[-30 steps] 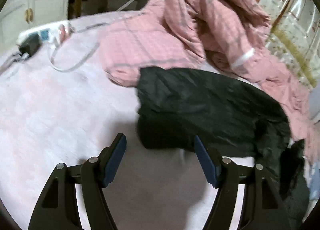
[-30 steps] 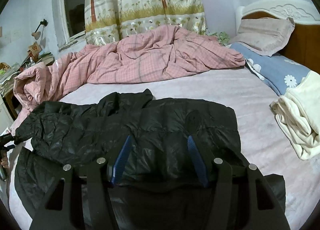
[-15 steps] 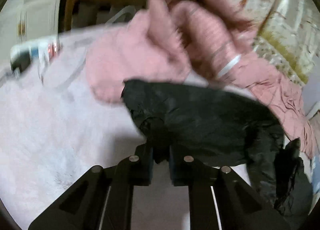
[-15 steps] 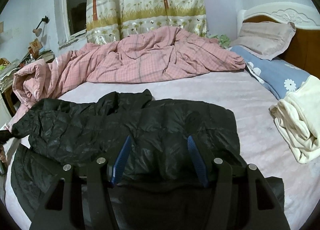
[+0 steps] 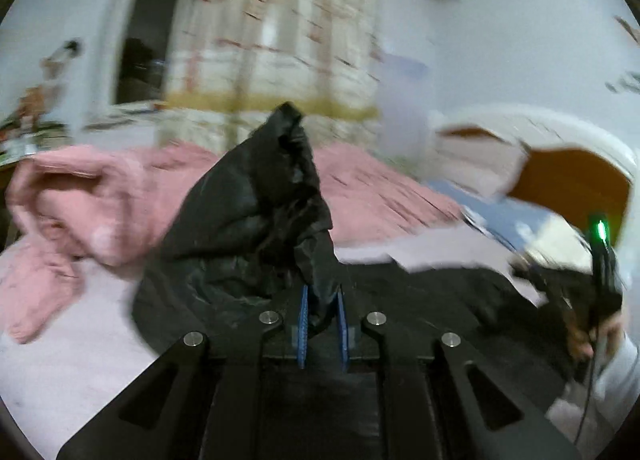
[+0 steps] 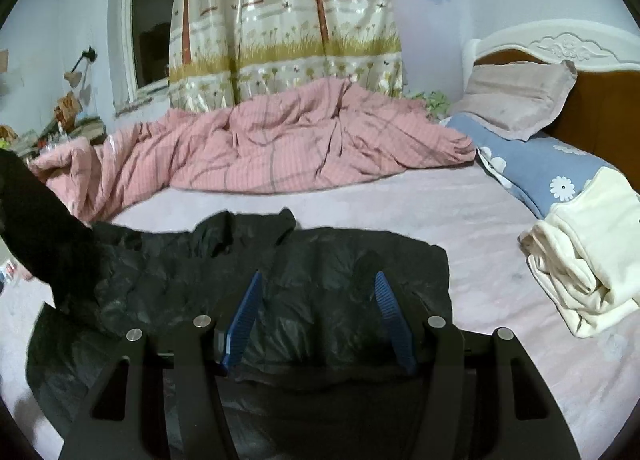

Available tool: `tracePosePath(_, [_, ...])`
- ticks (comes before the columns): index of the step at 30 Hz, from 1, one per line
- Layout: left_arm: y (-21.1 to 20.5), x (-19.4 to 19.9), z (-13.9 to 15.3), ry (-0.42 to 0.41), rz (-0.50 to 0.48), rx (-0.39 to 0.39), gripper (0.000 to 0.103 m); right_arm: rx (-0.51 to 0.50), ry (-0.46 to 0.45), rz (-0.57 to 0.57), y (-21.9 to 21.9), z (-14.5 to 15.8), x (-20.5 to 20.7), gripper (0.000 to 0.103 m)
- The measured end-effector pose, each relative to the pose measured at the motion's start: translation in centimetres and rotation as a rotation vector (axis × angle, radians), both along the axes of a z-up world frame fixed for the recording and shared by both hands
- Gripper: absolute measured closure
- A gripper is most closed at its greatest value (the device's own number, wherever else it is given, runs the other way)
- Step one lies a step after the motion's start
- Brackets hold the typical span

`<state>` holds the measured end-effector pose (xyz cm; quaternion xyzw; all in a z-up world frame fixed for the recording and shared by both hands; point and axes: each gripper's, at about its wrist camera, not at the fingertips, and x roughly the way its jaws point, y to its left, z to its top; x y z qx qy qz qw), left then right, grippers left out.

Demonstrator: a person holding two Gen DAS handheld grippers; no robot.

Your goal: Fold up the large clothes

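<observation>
Left wrist view, blurred: left gripper [image 5: 321, 320] fingers clenched on a fold of the black jacket [image 5: 256, 219], which rises ahead of them. Right gripper [image 6: 316, 316] fingers spread apart above the jacket body, spread on the bed [image 6: 400, 203]; contact unclear.

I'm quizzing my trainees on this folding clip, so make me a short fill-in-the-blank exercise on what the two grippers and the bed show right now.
1. The left gripper is shut on the ____ jacket.
2. The right gripper's jaws stand ____ above it.
3. The rumpled quilt behind is ____.
4. The folded cream cloth lies beside the ____ floral pillow.

Missing words: black; open; pink; blue
</observation>
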<state>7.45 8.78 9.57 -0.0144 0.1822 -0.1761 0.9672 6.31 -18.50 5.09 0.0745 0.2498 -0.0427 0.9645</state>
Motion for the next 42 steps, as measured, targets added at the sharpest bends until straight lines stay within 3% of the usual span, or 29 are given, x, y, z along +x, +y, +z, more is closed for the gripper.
tracePosePath(3, [-4.4,1.0,-2.6,0.075,-0.069,0.044,0.092,0.050,-0.020,0.022,-0.6,0.5,-0.4,0.042])
tracePosePath(7, [-8.3,1.4,-5.3,0.167,-0.165,0.038,0.092,0.155,-0.017,0.088,-0.9,0.3,-0.4,0.042])
tracePosePath(14, [-12.9,-0.6,-8.1,0.226,-0.246,0.100,0.092,0.397,0.094,0.339,1.3,-2.6,1.7,0.042])
tracePosePath(18, [-13.8,-0.7,-8.9,0.247,-0.263,0.113,0.090,0.434,0.145,0.405,3.4,-4.1,2.4,0.042])
tracePosePath(20, [-14.0,-1.1,-8.9,0.239,-0.263,0.123,0.079,0.448,0.152,0.429,4.1,-4.4,2.5,0.042])
tracePosePath(22, [-13.8,-1.4,-8.5,0.218,-0.269,0.120,0.056,0.461,0.146,0.443,4.4,-4.6,2.3,0.042])
tracePosePath(23, [-13.6,-1.6,-8.3,0.207,-0.263,0.122,0.050,0.456,0.151,0.440,4.6,-4.5,2.4,0.042])
tracePosePath(25, [-12.9,-2.4,-7.5,0.178,-0.244,0.128,0.039,0.428,0.177,0.421,5.1,-4.9,2.9,0.042])
tracePosePath(27, [-11.5,-3.3,-7.0,0.170,-0.203,0.113,0.034,0.399,0.216,0.395,5.5,-5.5,3.5,0.042])
tracePosePath(28, [-10.5,-3.6,-6.8,0.173,-0.176,0.097,0.034,0.385,0.236,0.383,5.7,-5.8,3.8,0.047])
tracePosePath(29, [-9.5,-3.7,-6.7,0.176,-0.149,0.083,0.034,0.363,0.259,0.369,5.9,-6.2,4.0,0.054])
tracePosePath(30, [-8.4,-3.8,-6.6,0.177,-0.110,0.075,0.034,0.350,0.271,0.358,6.0,-6.4,4.2,0.070])
tracePosePath(31, [-7.4,-3.8,-6.4,0.175,-0.065,0.084,0.034,0.327,0.286,0.343,6.1,-6.7,4.4,0.080])
tracePosePath(33, [-5.6,-3.1,-6.2,0.159,0.031,0.128,0.034,0.282,0.288,0.315,6.1,-7.0,4.4,0.093])
tracePosePath(36, [-2.0,-1.0,-5.9,0.151,0.191,0.140,0.034,0.173,0.201,0.235,5.2,-5.6,3.7,0.095])
tracePosePath(39, [2.0,1.6,-5.9,0.203,0.303,0.072,0.034,0.044,0.108,0.140,3.2,-3.1,3.2,0.095])
tracePosePath(42, [4.7,3.3,-6.4,0.248,0.356,0.008,0.034,0.016,0.071,0.043,0.4,-1.7,3.2,0.095])
